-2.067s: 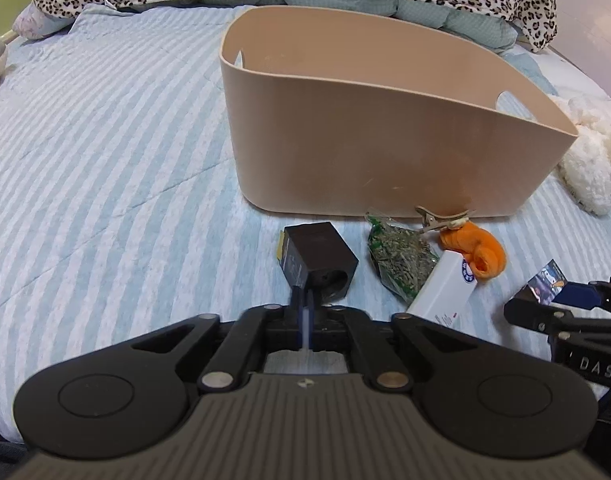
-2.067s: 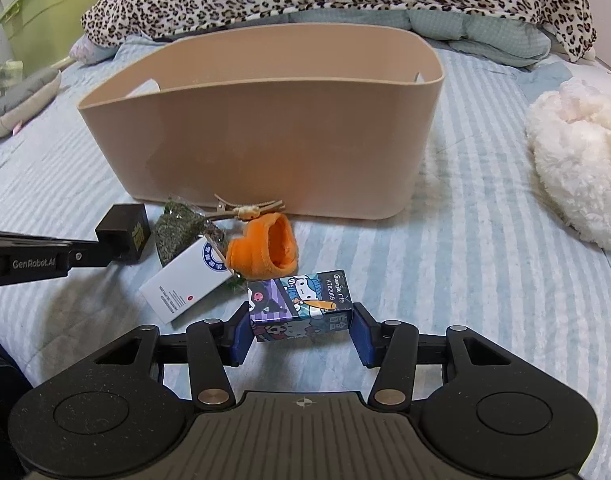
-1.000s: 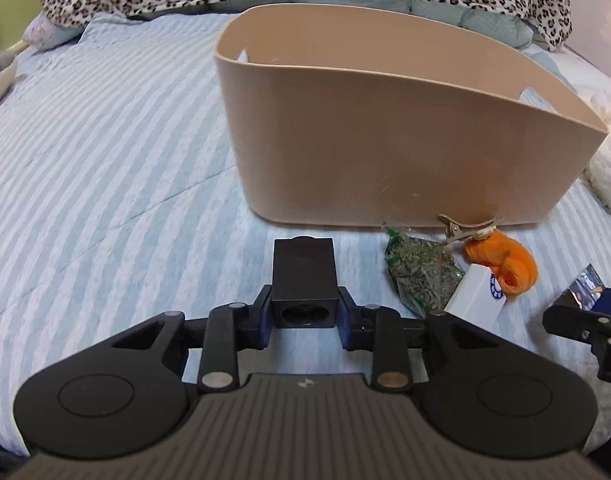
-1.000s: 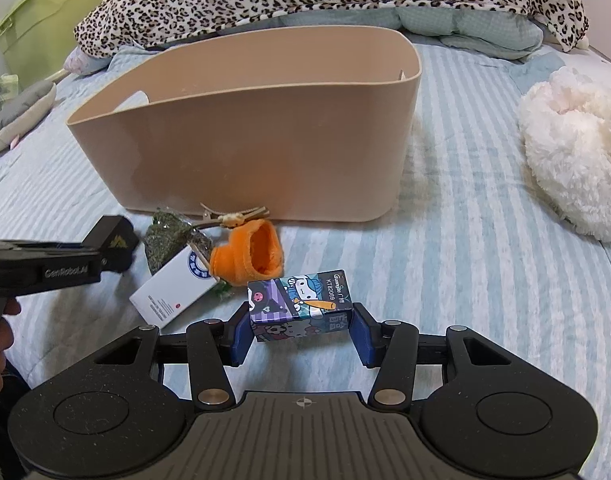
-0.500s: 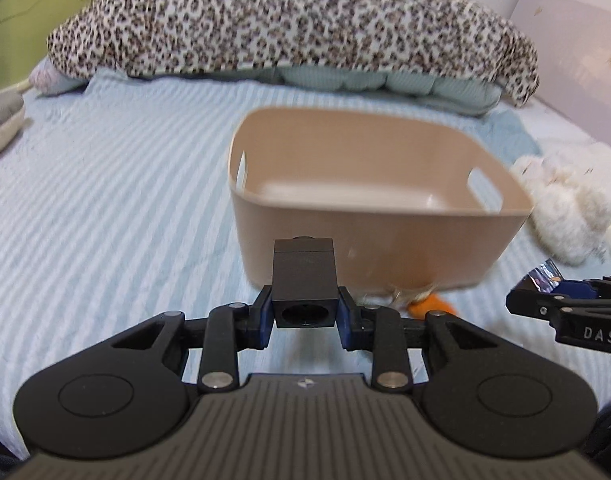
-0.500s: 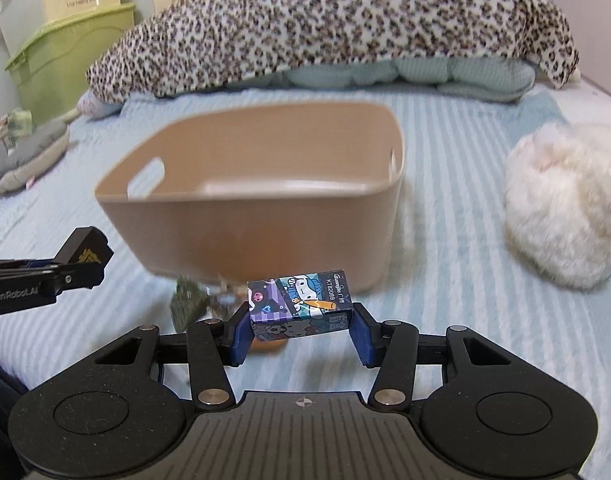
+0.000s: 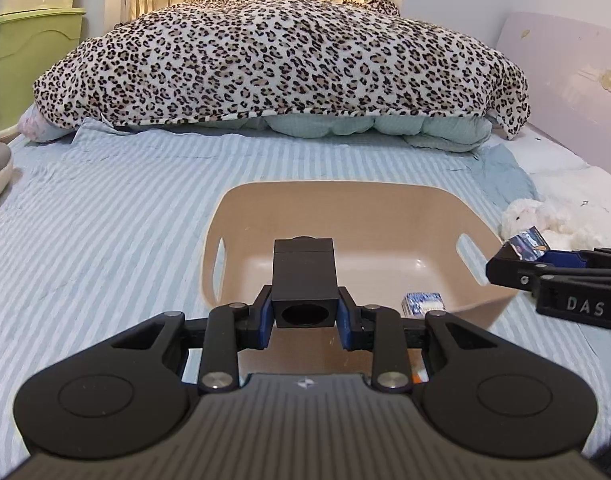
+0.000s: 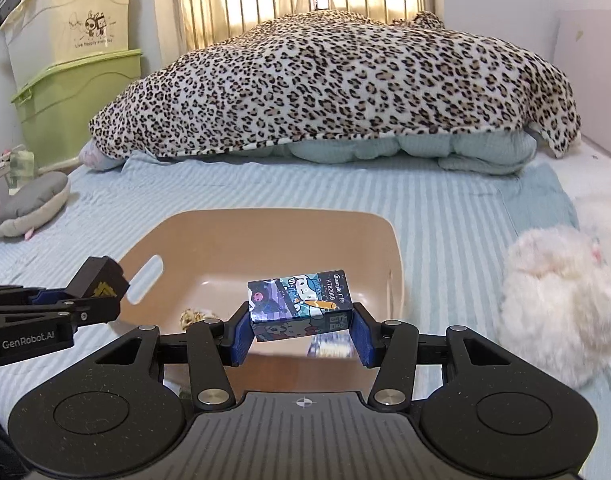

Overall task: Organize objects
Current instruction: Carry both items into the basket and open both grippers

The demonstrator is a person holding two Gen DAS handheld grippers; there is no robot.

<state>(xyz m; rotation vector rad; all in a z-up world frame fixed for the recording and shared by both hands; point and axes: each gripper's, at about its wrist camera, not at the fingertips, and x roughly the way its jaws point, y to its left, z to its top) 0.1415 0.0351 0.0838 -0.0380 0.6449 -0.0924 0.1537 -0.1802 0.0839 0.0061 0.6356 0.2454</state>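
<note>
2 stiff, light-looking boxes ride above the tan bin (image 7: 481, 312): left gripper (image 7: 305, 318) fingers clamp the black cube (image 7: 304, 280), right gripper (image 8: 301, 330) fingers clamp the cartoon box (image 8: 300, 304) by its ends.

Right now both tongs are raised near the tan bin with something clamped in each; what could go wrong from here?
1. The left tongs hold the black block over the tan bin's near rim; released here, it may clip the wall.
2. The right tongs grip the cartoon box tilted, so it may tumble.
3. Either drop could hit the small blue-and-white box inside.
</note>
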